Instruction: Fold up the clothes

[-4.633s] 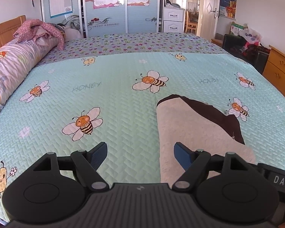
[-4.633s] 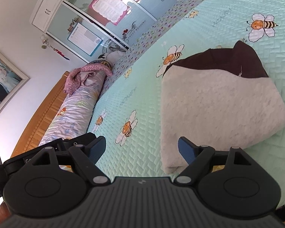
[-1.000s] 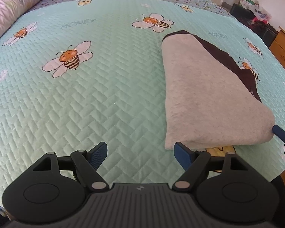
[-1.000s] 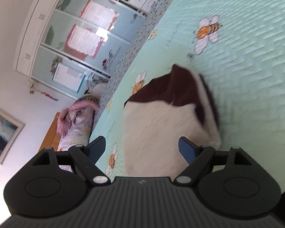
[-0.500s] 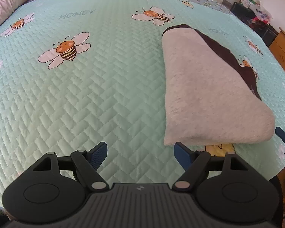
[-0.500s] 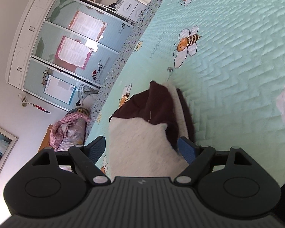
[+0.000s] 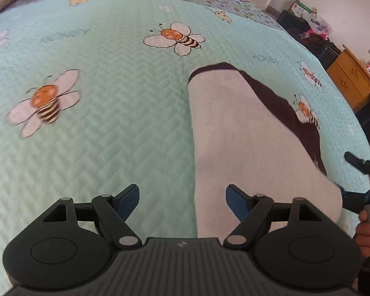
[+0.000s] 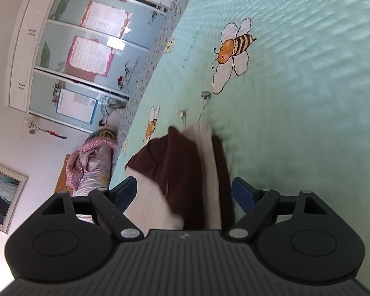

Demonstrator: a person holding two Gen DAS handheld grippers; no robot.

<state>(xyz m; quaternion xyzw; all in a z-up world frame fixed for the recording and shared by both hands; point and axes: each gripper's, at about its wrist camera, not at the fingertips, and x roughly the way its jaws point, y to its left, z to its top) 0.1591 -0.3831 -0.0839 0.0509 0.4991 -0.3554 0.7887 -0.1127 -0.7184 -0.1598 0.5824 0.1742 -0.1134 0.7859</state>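
Grey-and-maroon folded garment (image 7: 246,133) lower right on bee-print quilt (image 7: 111,98). Left gripper (image 7: 182,198) spread wide at its near edge; right gripper (image 8: 185,193) spread, straddling its side edge.

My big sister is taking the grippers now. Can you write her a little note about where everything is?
Left gripper: open, holding nothing, its right fingertip over the near left edge of the folded garment.
Right gripper: open, turned on its side, its jaws either side of the garment's right edge, not shut on it.
The grey and dark brown garment lies folded into a rectangle on the bee bedspread, drawstring ends poking out.
Left: probably one more fold, or lifting the bundle away.
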